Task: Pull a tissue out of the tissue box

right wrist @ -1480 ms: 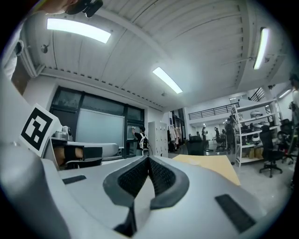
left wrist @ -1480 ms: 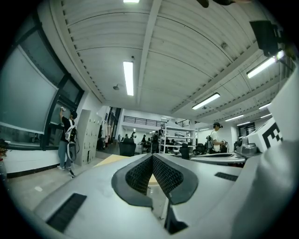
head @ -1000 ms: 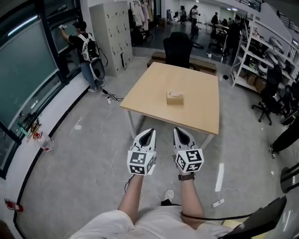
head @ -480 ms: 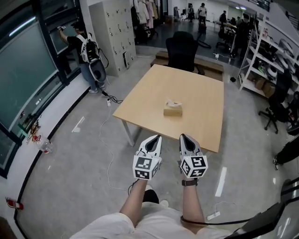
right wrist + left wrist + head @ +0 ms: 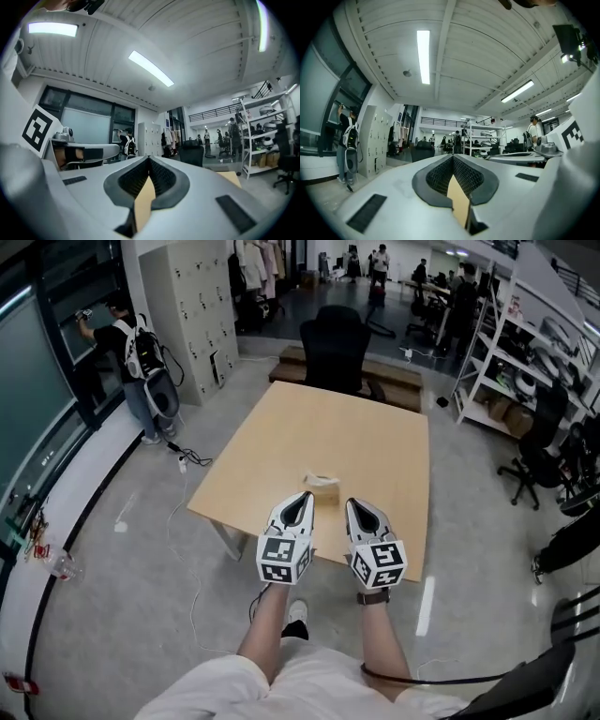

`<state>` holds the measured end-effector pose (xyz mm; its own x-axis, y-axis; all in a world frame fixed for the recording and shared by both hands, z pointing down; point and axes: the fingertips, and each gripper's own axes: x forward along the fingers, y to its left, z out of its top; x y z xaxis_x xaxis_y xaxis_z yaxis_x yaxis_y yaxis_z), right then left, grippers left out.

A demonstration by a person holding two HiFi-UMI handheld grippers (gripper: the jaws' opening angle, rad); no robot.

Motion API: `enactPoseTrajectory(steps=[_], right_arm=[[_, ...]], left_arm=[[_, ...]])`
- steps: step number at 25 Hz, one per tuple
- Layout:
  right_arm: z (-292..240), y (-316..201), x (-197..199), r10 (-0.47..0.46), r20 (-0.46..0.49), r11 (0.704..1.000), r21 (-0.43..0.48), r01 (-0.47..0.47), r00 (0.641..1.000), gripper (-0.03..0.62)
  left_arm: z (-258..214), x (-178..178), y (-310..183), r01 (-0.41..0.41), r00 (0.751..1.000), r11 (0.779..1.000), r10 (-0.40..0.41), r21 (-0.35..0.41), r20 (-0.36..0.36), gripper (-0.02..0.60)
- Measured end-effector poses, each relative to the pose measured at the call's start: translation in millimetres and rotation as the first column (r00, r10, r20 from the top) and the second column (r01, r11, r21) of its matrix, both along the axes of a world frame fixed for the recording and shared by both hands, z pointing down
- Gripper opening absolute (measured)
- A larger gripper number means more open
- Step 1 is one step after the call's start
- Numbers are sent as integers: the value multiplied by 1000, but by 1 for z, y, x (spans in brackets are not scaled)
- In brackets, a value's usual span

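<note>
- While both grippers hover over the table's (image 5: 375,432) near edge, the left gripper (image 5: 301,497) has its white, wedge-shaped jaws pressed together at the tips, with nothing between them.
- Right gripper (image 5: 353,505): its jaws are closed too, the dark ribbed pads meet at the tip, and it holds nothing.
- Tissue box (image 5: 322,489): a small tan cardboard block with a pale tuft at its top. It sits on the table just beyond the two tips and between them, untouched.
- Table: a flat, smooth top of light wood with straight edges.
- Chair (image 5: 335,345): black and padded, at the far side.
</note>
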<state>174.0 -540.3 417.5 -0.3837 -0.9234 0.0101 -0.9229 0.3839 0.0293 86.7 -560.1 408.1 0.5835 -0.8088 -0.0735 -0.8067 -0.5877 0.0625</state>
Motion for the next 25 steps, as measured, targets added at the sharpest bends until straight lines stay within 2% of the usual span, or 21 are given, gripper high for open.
enactPoseTrajectory(steps=[4,8,14,25], right_arm=[[-30,-70,1,-4,-27,999,48,5,1000,2],[-33,-136,-4,8,-13,998,58,-7,1000,2],[-6,-201,-10,-3,-15,1000,12,3,1000,2],[52,-293,34,-9,-9,990,-138,7,1000,2]], left_arm=[[-37,7,-74,-11,1000,998,11,64,-7,2],[-41,2,-134,-34,999,996,33,78,9,2],[-7,1,-201,-44,999,999,44,3,6,2],[54,26,-287,-3,999,990,7,-140,33,2]])
